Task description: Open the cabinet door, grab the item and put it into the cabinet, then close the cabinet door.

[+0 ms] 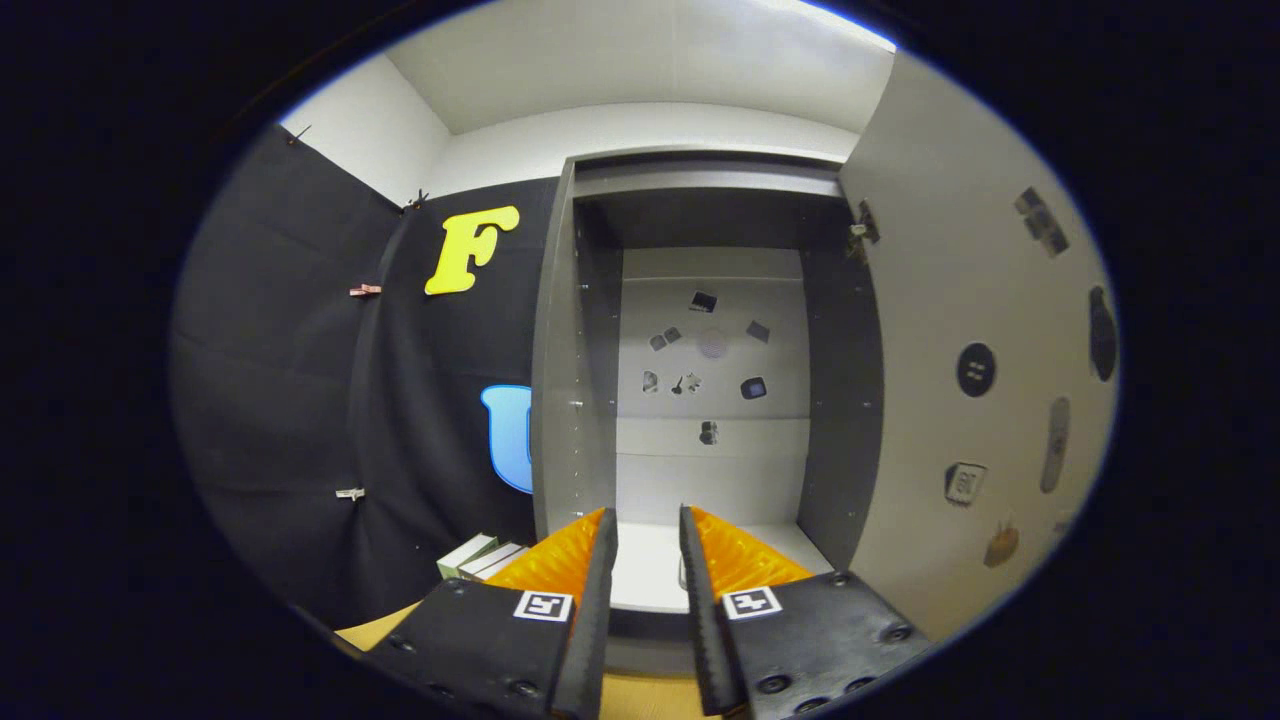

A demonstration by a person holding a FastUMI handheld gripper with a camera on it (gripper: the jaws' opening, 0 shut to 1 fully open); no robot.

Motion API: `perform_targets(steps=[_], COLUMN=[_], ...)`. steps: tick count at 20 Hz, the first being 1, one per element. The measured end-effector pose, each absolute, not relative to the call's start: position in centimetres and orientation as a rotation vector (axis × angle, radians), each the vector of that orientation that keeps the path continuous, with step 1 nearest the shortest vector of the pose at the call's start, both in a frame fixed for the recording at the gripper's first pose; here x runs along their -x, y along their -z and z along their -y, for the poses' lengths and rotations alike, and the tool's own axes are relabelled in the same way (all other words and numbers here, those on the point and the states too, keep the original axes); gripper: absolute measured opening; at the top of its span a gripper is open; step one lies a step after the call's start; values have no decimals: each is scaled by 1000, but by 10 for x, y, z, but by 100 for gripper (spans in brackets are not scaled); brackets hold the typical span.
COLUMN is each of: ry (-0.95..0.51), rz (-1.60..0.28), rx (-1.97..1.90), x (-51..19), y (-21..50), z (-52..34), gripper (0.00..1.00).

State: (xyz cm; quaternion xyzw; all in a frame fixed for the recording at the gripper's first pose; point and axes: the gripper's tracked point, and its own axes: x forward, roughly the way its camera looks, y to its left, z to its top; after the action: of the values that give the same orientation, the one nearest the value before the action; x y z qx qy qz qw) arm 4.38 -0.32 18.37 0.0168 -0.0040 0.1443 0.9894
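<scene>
The gripper (648,525) faces straight into the cabinet (700,400), its fingers (560,560) a little apart with nothing between them — only the pale cabinet floor (645,565) shows through the gap. Each finger carries a small square black-and-white marker near its base; these bear a coded pattern, not readable writing.

The cabinet stands tall and narrow, its long axis upright. Its door (960,400) is open, swung out to the right and seen from its inner face, hinged at the cabinet's right side where a hinge (860,230) shows near the top. Small stickers (975,370) dot the door's inner face; more stickers (705,350) sit in a loose ring on the cabinet's back panel. They are too small to read.

To the left of the cabinet, just beyond the left finger, a few boxes (480,555) lie flat on the wooden table (370,630) against the dark cloth wall (300,400) — long and thin, their long axes running away from the gripper and slightly to the right. Whether one of them is the item cannot be told; no printing on them can be made out. Small clips (365,290) pin the cloth.
</scene>
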Motion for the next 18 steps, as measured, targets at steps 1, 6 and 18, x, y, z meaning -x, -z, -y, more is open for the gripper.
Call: perform_targets(steps=[1,6,18], ry=[-281,-284,-374], rz=[9,79,10], rx=[-28,-44,-69], x=[-26,44,171], y=[-184,-212,-209], z=[7,43,224], gripper=[45,74,97])
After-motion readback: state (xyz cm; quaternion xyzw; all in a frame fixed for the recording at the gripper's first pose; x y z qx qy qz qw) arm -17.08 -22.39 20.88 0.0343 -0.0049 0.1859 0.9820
